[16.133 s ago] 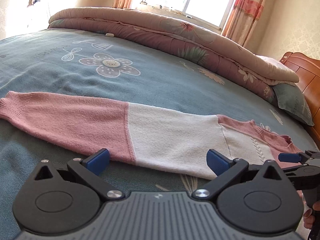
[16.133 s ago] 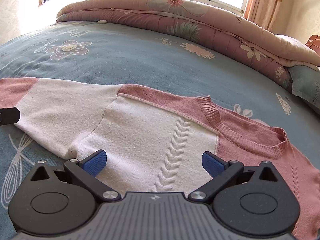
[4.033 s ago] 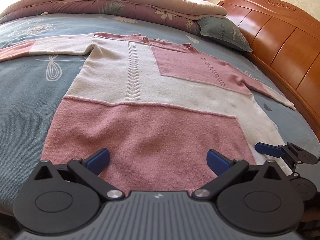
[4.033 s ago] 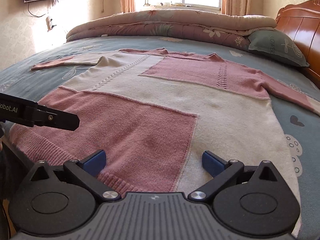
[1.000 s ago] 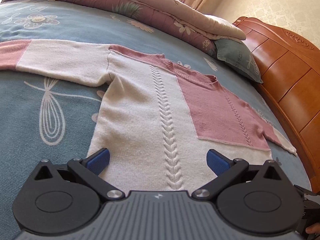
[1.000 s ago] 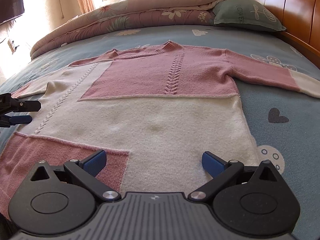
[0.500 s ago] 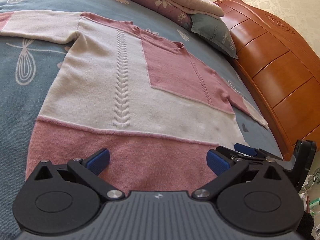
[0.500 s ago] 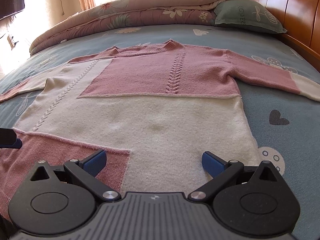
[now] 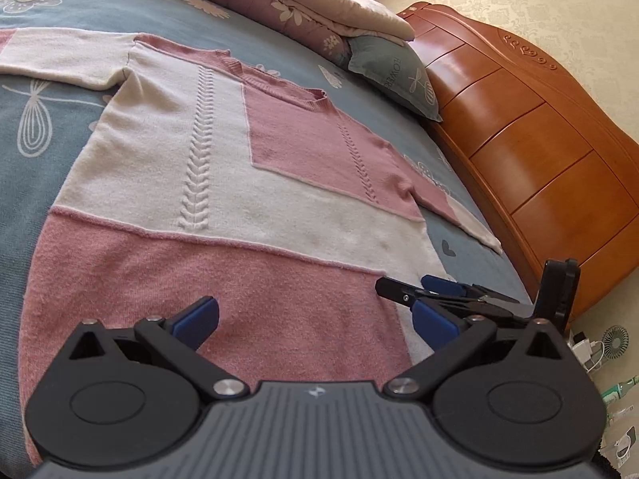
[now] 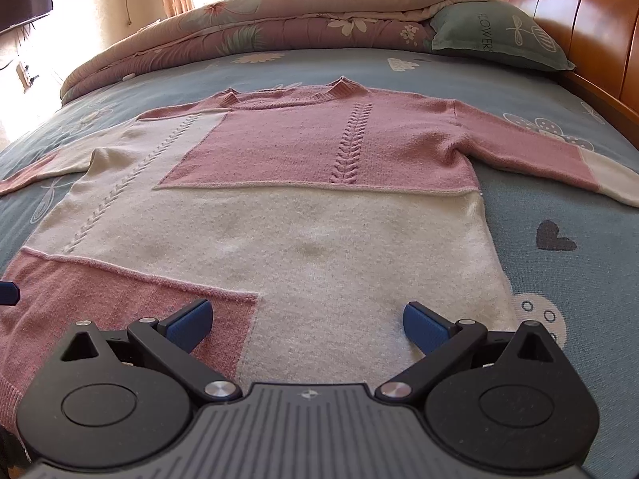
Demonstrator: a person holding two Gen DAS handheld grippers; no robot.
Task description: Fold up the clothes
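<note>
Sweater (image 10: 303,215), pink and cream, lies flat on bed (image 10: 559,279), front up, sleeves out; left cuff cut off by frame. Pillow (image 10: 499,36) print reads "FLOWER", rest hidden in folds. Your left gripper (image 9: 315,317) and right gripper (image 10: 307,319) both spread wide over the hem, holding nothing. Floor clutter by headboard (image 9: 531,151) too small to read

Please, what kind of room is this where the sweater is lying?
Most likely a home bedroom: the sweater lies flat on a bed with a blue patterned sheet, a wooden headboard, a pillow and a folded quilt.
</note>
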